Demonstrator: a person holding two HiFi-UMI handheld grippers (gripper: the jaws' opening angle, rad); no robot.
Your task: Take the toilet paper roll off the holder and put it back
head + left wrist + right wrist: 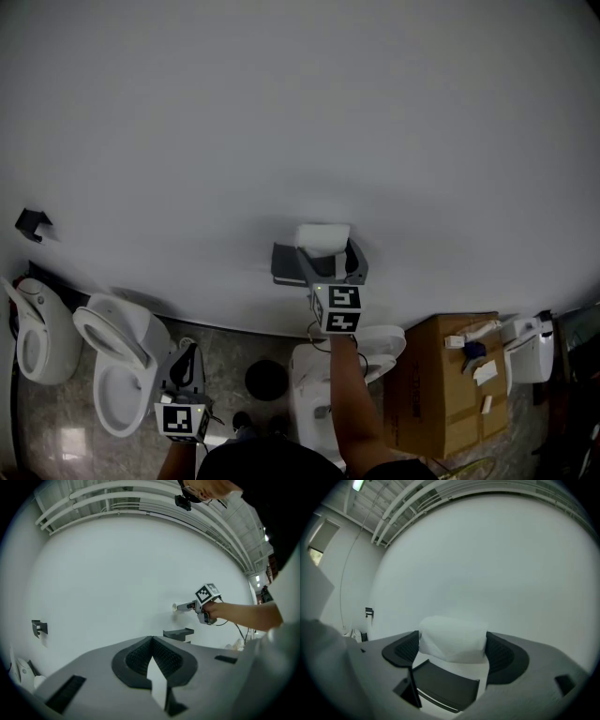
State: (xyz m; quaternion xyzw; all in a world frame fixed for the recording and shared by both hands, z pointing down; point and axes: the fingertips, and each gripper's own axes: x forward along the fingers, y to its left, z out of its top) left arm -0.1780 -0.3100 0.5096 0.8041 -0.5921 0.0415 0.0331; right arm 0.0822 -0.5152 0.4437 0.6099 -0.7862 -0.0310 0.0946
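The white toilet paper roll (pixel 323 234) sits between the jaws of my right gripper (pixel 328 251), just above the dark grey wall holder (pixel 292 263). In the right gripper view both pads press on the sides of the roll (pixel 452 638), and the holder's shelf (pixel 445 686) lies directly beneath it. The left gripper view shows the right gripper (pixel 187 606) level against the wall, above the holder (pixel 178 633). My left gripper (pixel 187 352) hangs low at the lower left, far from the roll. Its jaws (pixel 151 641) meet at the tips with nothing between them.
A second small black holder (pixel 31 223) is on the wall far to the left. On the floor stand white toilets (pixel 117 370), a white toilet (pixel 319 384) under my right arm, a black round object (pixel 267 380) and a cardboard box (pixel 445 389) with small items on top.
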